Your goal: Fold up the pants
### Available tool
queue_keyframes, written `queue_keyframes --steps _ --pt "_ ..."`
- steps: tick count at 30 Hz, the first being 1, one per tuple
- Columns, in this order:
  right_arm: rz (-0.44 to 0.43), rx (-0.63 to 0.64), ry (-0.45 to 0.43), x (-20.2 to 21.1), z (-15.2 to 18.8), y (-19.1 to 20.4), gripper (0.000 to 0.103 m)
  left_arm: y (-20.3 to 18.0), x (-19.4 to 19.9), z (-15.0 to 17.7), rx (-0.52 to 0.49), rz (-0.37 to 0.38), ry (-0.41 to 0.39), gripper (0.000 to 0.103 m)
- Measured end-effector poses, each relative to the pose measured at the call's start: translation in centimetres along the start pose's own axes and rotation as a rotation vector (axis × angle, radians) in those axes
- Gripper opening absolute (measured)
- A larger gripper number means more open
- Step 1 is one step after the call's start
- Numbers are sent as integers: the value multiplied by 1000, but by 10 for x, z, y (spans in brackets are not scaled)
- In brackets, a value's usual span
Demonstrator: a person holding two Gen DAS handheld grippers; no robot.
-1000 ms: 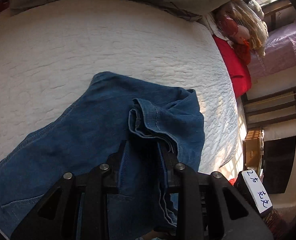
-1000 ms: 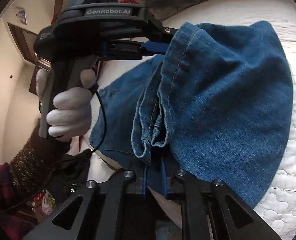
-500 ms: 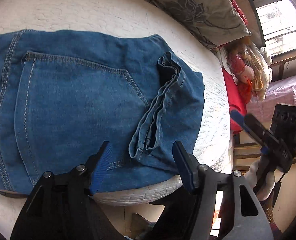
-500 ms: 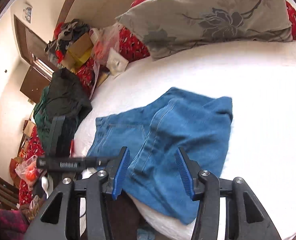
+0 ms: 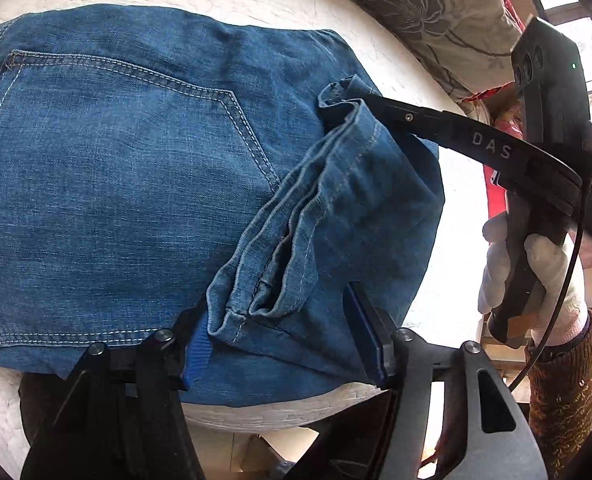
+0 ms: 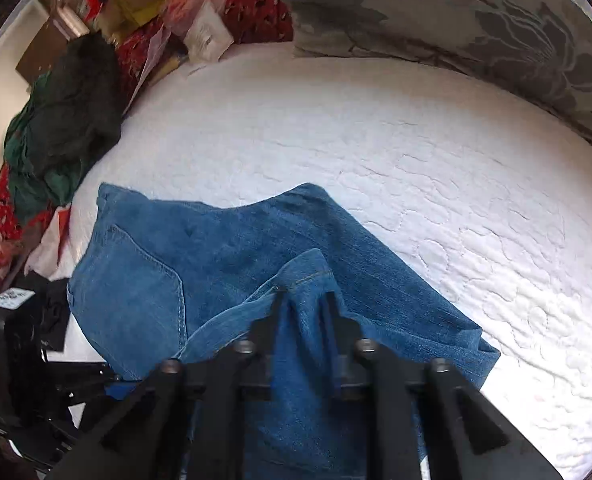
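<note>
The blue jeans point(image 5: 136, 184) lie folded on the white quilted bed point(image 6: 436, 184), near its front edge, back pocket point(image 5: 108, 200) facing up and the leg hems point(image 5: 296, 240) doubled over on top of the seat. Half a second ago both hand-held grippers stood clear of the denim with jaws apart; a second ago each was clamped on the hem bundle while carrying it over.

The right hand-held gripper point(image 6: 302, 308) has just been closing and is now shut on the cloth: in its own view the two fingers pinch a ridge of denim near the far end of the hems, and the left wrist view shows its fingertip buried in that same hem corner (the gloved hand point(image 5: 536, 272) holding its handle is visible at the right edge).

The left hand-held gripper point(image 5: 284, 332) has narrowed a little but remains partly open. Its blue pads point(image 5: 198, 348) straddle the near end of the hem bundle, and the right pad stands off the cloth, so it does not appear to be gripping yet.

Judging from this, the leg-over-seat fold has been laid down and released, and the person seems to be re-gripping the hem edge, either to tidy its alignment or to start another fold. A grey floral pillow point(image 6: 476, 20) lies at the head of the bed, well apart from the jeans.
</note>
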State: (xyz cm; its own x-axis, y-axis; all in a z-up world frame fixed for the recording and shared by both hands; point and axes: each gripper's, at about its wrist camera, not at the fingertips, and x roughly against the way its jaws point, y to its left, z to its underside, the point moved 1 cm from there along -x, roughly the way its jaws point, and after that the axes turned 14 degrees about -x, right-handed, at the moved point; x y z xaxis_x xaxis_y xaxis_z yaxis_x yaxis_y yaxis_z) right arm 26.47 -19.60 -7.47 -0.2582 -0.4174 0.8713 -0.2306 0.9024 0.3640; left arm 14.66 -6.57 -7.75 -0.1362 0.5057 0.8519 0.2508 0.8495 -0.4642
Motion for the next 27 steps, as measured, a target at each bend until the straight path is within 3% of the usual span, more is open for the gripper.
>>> queue_keyframes --steps 1,2,4,5,8,10,12,13,14,16,18,19,22,25,27 --pt "0 16 -13 4 -1 8 4 3 0 3 20 53 35 22" --pt "-44 29 -28 10 -2 18 4 3 0 10 46 93 60 18" --pt "-180 81 -34 20 1 43 4 5 6 27 68 78 59 18" --pt "-179 117 -13 12 5 55 5 10 5 35 88 53 62 18" --pt "-2 198 114 -39 16 62 8 34 -7 50 216 97 92 18" --pt "-48 155 116 -33 14 56 9 43 -4 53 263 141 89 18" --pt "-149 75 76 0 5 43 16 43 8 52 251 129 66 18" --pt "-191 45 37 22 1 33 27 39 16 51 236 130 46 18" --pt "-201 23 -14 42 -2 21 43 32 23 49 220 142 25 18" --pt "-144 -19 -101 74 -3 -8 54 15 31 45 183 172 -12 21" --pt "-73 -66 -111 84 2 -37 54 -4 29 39 133 169 -28 37" --pt "-38 -92 -98 83 7 -50 54 -12 23 36 115 151 -20 50" --pt "23 -158 -75 68 18 -77 54 -30 -4 26 96 140 38 52" --pt "-50 -262 -83 54 25 -94 54 -41 -25 24 98 119 84 52" --pt "-86 -286 -107 44 23 -96 27 -34 -35 32 98 70 109 52"
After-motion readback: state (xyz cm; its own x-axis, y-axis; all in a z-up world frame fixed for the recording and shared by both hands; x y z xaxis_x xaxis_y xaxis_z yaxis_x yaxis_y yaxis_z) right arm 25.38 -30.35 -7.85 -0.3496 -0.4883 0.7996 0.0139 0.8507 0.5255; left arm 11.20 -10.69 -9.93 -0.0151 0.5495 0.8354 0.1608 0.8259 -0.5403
